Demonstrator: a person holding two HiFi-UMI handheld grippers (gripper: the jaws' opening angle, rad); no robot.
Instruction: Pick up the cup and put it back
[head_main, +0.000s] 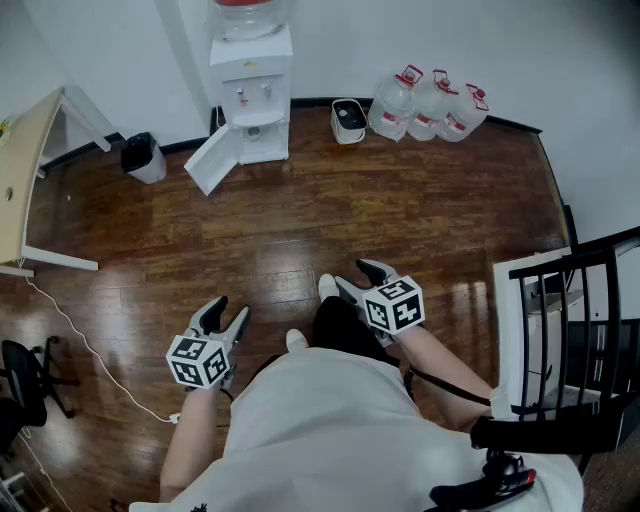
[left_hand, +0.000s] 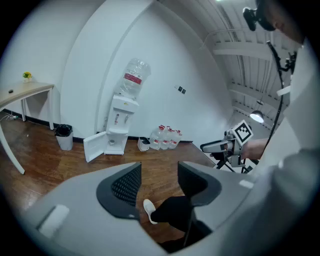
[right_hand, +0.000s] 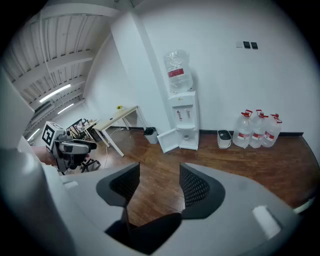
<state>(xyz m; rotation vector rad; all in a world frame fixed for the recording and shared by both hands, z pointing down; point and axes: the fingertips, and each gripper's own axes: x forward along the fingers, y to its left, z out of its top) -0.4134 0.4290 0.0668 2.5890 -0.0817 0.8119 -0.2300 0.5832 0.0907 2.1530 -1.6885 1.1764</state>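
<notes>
I cannot make out a cup in any view. A white water dispenser (head_main: 250, 100) (left_hand: 120, 125) (right_hand: 184, 120) stands against the far wall with its lower door swung open. My left gripper (head_main: 230, 308) (left_hand: 159, 182) hangs over the wooden floor, jaws apart and nothing between them. My right gripper (head_main: 352, 275) (right_hand: 159, 185) is held a little further forward, also with a gap and nothing held. Each gripper shows in the other's view: the right gripper (left_hand: 220, 146) and the left gripper (right_hand: 75, 146). Both are well short of the dispenser.
Three water jugs (head_main: 430, 105) and a small white box (head_main: 348, 120) sit right of the dispenser, a black bin (head_main: 145, 158) to its left. A pale table (head_main: 25, 170) stands at the left wall. A black chair frame (head_main: 570, 340) is close on my right, and a cable (head_main: 80, 340) runs along the floor.
</notes>
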